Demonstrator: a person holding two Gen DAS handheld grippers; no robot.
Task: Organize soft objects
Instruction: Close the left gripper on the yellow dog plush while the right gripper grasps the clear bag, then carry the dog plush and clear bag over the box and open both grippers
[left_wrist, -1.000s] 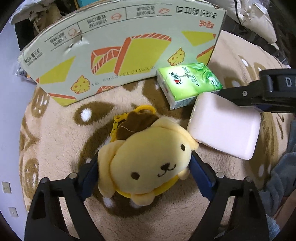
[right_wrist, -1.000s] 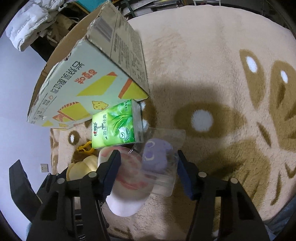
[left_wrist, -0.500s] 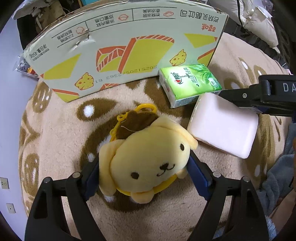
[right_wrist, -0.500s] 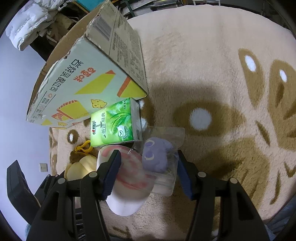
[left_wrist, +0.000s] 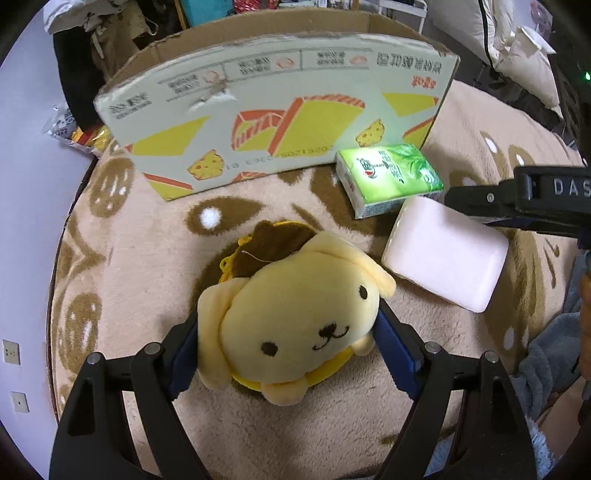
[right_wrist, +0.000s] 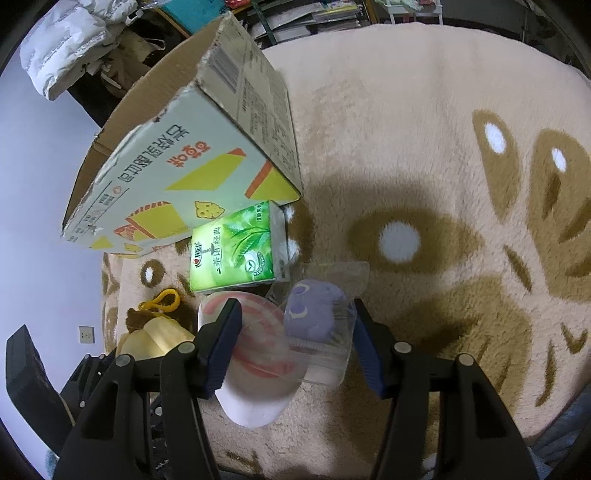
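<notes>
While the yellow dog plush (left_wrist: 295, 314) sits low in the centre of the left wrist view, we have it pinched from both sides: our left gripper (left_wrist: 288, 347) is closed partway, its blue pads pressing the plush's flanks. A brown cap and a yellow clip (right_wrist: 164, 300) poke out behind its head. It sits over the tan and brown patterned rug (left_wrist: 147, 258).

To the right of the plush in that view lies a white tissue pack (left_wrist: 447, 254), and just above that pack, touching it, lies a green tissue pack (left_wrist: 388, 177). An open cardboard box (left_wrist: 277, 122) with yellow and orange print fills the upper part of the frame, standing just behind the green pack, between the soft things and the clutter along the top edge.

From the right wrist view, a purple plush in a clear bag (right_wrist: 317, 314) rests in the lower centre, partly over the white pack. Our right gripper (right_wrist: 291, 343) straddles both, its jaws held wide; the left pad lies over the white pack and the right pad sits at the bag's edge, but we cannot tell whether either one presses in.
</notes>
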